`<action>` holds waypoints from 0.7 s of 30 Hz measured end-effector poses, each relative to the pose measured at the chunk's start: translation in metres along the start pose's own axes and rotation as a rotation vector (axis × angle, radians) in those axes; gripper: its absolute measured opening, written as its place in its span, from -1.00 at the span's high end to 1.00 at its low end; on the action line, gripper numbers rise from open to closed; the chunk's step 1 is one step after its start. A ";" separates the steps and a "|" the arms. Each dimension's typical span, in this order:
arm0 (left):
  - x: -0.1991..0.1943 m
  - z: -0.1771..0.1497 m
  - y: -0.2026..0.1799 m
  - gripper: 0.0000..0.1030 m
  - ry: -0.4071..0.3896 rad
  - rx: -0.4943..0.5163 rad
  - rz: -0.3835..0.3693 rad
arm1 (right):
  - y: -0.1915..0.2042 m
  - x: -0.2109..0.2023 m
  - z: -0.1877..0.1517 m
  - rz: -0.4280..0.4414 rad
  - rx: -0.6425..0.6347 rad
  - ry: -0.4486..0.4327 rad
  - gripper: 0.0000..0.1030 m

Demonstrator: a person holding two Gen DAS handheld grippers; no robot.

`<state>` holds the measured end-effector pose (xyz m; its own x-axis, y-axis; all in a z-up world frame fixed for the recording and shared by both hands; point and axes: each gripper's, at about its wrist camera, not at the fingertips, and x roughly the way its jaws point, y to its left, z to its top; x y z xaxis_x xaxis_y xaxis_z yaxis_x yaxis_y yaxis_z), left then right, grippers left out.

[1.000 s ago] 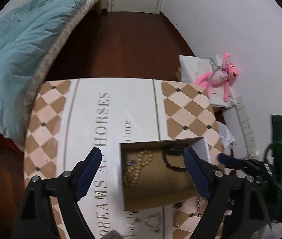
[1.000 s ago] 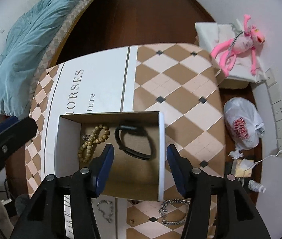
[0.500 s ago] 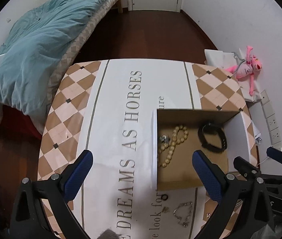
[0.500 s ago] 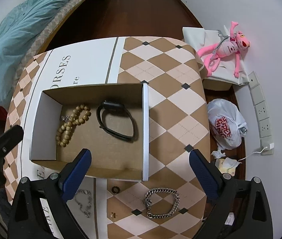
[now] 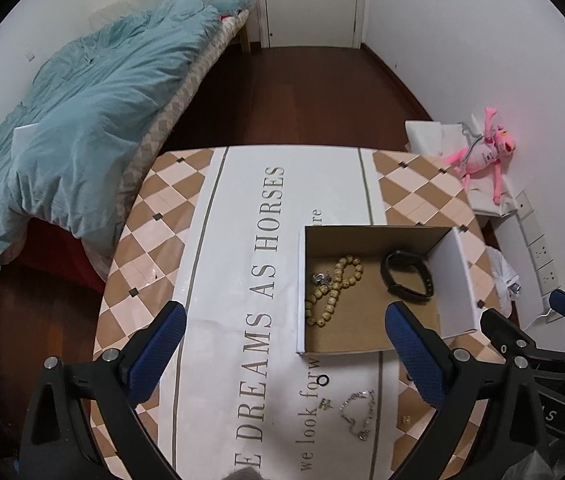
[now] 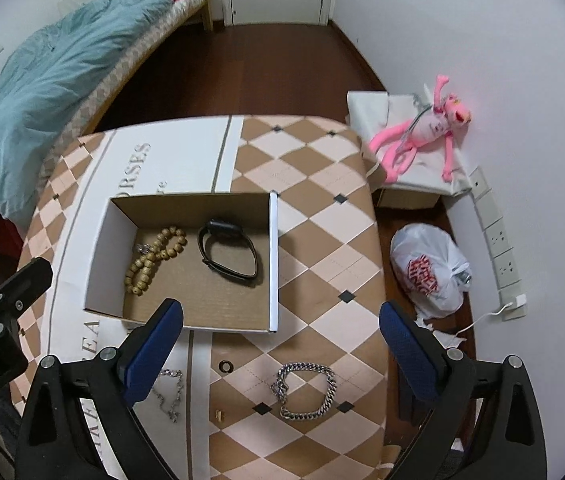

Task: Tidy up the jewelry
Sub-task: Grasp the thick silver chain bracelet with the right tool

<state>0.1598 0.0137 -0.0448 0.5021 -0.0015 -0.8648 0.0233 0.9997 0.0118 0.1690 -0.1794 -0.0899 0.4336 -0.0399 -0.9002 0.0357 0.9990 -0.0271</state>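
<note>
An open cardboard box point(image 6: 274, 264) point(image 5: 452, 280) sits on the patterned table point(image 6: 322, 208). Inside lie a wooden bead bracelet point(image 6: 154, 258) point(image 5: 334, 288), a black wristband point(image 6: 228, 254) point(image 5: 406, 276) and a small silver piece point(image 5: 321, 279). In front of the box lie a heavy silver chain bracelet point(image 6: 304, 390), a thin silver chain point(image 6: 170, 394) point(image 5: 358, 410), a black ring point(image 6: 225, 366) point(image 5: 323, 380) and a small gold piece point(image 6: 219, 415). My left gripper point(image 5: 286, 356) and right gripper point(image 6: 280, 350) are both open, empty, raised above the table's near side.
A bed with a teal blanket point(image 5: 82, 120) stands left. A pink plush toy point(image 6: 426, 132) lies on a white box at right, a plastic bag point(image 6: 430, 276) on the floor below it, wall sockets point(image 6: 498, 236) beside. A door point(image 5: 310, 0) is at the back.
Both grippers have pulled up and back from the box. The right gripper's jaws have opened wide, and the loose chains in front of the box have come into view.
</note>
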 end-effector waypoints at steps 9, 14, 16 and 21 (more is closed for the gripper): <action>-0.050 -0.009 -0.002 -0.98 -0.081 0.000 -0.031 | -0.004 -0.059 -0.012 0.010 0.022 -0.107 -0.94; -0.071 -0.017 -0.001 -0.98 -0.113 -0.010 -0.036 | -0.003 -0.085 -0.021 0.017 0.026 -0.152 -0.94; -0.077 -0.022 -0.001 -0.98 -0.117 -0.014 -0.028 | -0.004 -0.093 -0.027 0.027 0.034 -0.169 -0.94; -0.078 -0.035 0.000 -0.98 -0.153 -0.026 0.000 | -0.014 -0.099 -0.043 0.043 0.077 -0.197 -0.94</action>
<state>0.0903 0.0152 0.0045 0.6277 -0.0032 -0.7785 0.0021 1.0000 -0.0024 0.0869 -0.1882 -0.0189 0.6037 -0.0077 -0.7972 0.0787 0.9956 0.0500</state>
